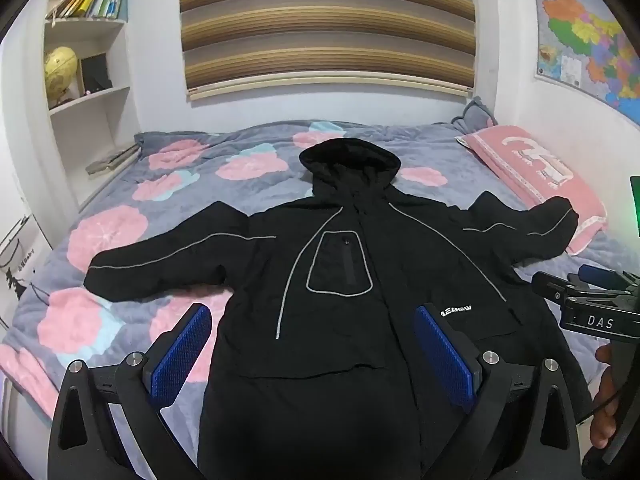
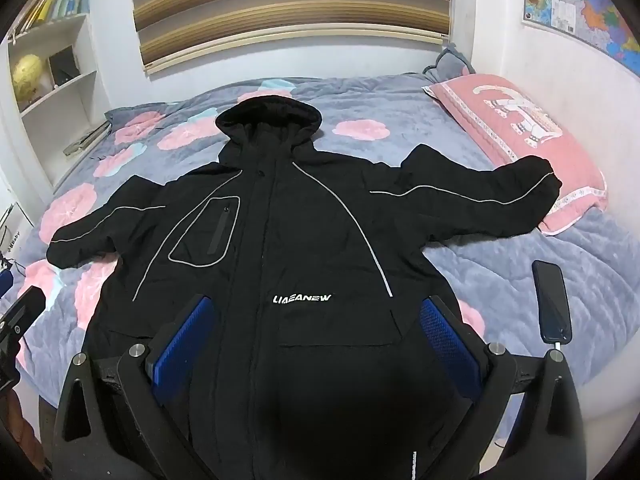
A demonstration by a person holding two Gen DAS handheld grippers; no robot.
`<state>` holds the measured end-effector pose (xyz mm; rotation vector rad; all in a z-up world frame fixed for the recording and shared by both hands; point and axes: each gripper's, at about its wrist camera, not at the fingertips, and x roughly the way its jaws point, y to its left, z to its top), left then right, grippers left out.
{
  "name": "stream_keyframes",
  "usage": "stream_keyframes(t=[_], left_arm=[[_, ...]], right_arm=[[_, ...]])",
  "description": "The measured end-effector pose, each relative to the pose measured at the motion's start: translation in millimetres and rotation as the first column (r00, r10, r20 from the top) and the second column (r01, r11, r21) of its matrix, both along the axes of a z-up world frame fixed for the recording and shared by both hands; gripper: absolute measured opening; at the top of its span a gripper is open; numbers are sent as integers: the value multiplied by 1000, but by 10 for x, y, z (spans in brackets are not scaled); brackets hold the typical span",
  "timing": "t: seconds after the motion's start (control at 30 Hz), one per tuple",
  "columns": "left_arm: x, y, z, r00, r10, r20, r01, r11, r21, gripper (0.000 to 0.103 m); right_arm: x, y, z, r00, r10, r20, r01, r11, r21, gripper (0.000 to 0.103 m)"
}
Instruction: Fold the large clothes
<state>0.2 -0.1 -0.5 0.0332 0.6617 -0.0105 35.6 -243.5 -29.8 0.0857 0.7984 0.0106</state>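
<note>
Both grippers' fingers point(image 1: 182, 344) point(image 2: 448, 340) spread wide above black jacket point(image 2: 280, 240); phone point(image 2: 552, 300) only in right view.

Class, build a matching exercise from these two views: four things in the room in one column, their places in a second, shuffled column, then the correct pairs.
Things:
1. black jacket
2. pink pillow
3. yellow globe
4. map

Places:
A. on the wall at the right
B. on a shelf at the left
C. spread flat on the bed, sleeves out
D. at the bed's right side, under a sleeve cuff

Pairs: 1-C, 2-D, 3-B, 4-A
</note>
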Motion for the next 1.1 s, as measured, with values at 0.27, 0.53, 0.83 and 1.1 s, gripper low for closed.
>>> stream_keyframes(t=[0.27, 0.53, 0.83, 1.1], left_arm=[[37, -38, -2, 1000, -12, -18, 12, 1000, -3, 101], [46, -16, -62, 1000, -11, -29, 11, 1000, -3, 101], [128, -66, -121, 998, -28, -54, 28, 1000, 9, 101], [185, -139, -179, 996, -33, -87, 33, 999, -2, 101]], right_arm=[[18, -26, -35, 1000, 5, -13, -5, 1000, 2, 103], [29, -25, -61, 1000, 5, -21, -5, 1000, 5, 103], [59, -22, -76, 1000, 4, -28, -4, 1000, 2, 103], [134, -86, -146, 999, 0, -41, 1, 1000, 10, 103]])
